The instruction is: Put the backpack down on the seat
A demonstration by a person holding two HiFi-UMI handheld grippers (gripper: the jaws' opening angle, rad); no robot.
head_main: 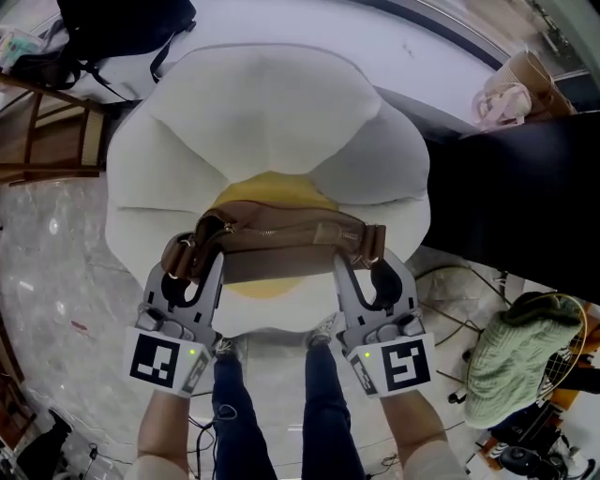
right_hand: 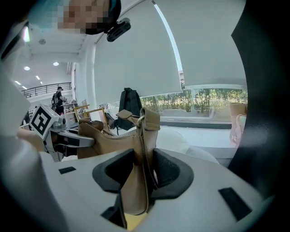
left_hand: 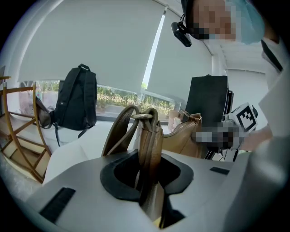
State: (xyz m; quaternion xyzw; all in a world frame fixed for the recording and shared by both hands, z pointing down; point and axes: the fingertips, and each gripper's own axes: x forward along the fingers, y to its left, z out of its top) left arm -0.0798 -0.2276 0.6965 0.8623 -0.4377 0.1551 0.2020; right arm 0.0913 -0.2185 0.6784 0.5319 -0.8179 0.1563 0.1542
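Biggest thing here is the seat (head_main: 272, 112), a fat white flower-shaped cushion with puffy petals and a yellow centre (head_main: 272, 192). It fills most of the head view. To its right a black slab (head_main: 506, 197) (a table or panel, hard to say which) butts up against the petals.

Next down in size is the backpack (head_main: 281, 239), a brown leather one. It's strung out sideways right over the yellow centre, at the near edge of the seat. Whether its bottom is touching the cushion I can't tell from any of these views.

The left gripper (head_main: 192, 262) has the bag's left end. Its own view shows both pads pinched tight on the folded brown leather, just below a metal ring (left_hand: 144, 116) where the straps meet. The right gripper (head_main: 370, 267) has the other end, with its pads clamped on the leather tab and side panel there. So both are squeezing the bag and it hangs between the two.

Smaller stuff around the edges: a black rucksack (head_main: 122, 28) sits beyond the seat at top left, with a wooden chair (head_main: 47, 131) just beside it. There's a green knitted thing (head_main: 520, 352) on the floor at lower right. The person's legs (head_main: 234, 412) in dark jeans stand right up against the cushion's near edge.
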